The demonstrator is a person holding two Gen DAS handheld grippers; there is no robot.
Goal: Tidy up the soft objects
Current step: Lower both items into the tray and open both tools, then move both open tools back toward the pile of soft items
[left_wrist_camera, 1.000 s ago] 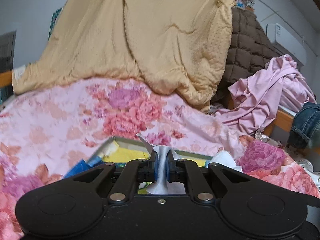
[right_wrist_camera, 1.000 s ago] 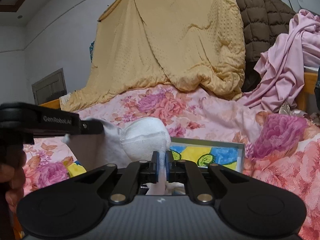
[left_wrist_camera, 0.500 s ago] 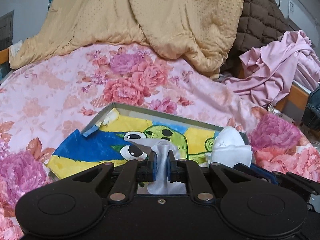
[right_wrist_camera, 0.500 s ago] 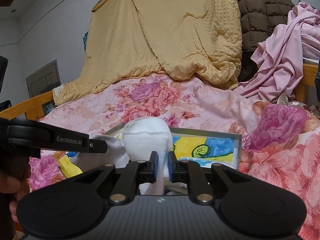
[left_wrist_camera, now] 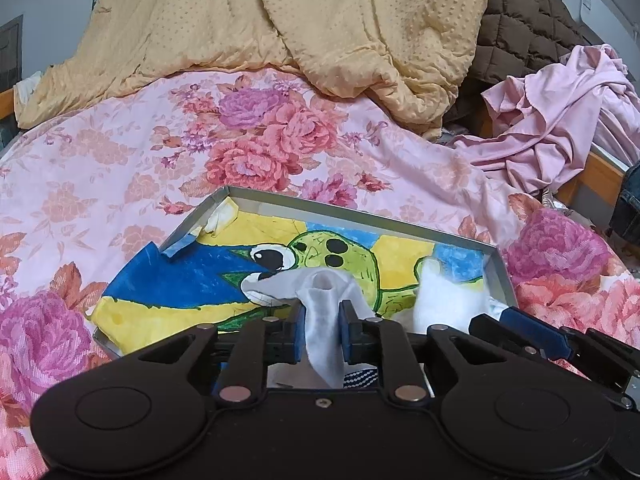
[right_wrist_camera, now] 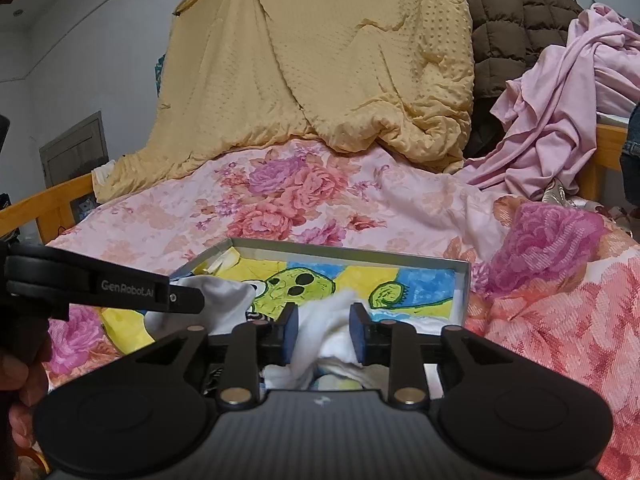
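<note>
A white sock [left_wrist_camera: 322,320] lies over a shallow metal tray [left_wrist_camera: 360,210] lined with a turtle drawing. My left gripper [left_wrist_camera: 322,328] is low over the tray's near edge. Its jaws are opening, and one end of the sock sits loosely between the blue pads. In the right wrist view my right gripper [right_wrist_camera: 324,332] is also opening, wider, with the bunched other end of the sock [right_wrist_camera: 320,320] slack between its pads on the tray [right_wrist_camera: 340,248]. The left gripper [right_wrist_camera: 192,300] reaches in from the left there.
The tray rests on a pink floral quilt [left_wrist_camera: 260,152]. Behind it is a heaped yellow duvet [left_wrist_camera: 320,20], a brown quilted coat [left_wrist_camera: 520,20] and crumpled pink cloth [left_wrist_camera: 560,120]. A wooden bed rail [right_wrist_camera: 40,204] runs on the left, and jeans [left_wrist_camera: 628,208] hang at the right edge.
Both grippers have come down over the tray with the sock. Both pairs of jaws have gone from pinched shut to parted, the right wider, and the raised sock bundle has sunk onto the tray.
</note>
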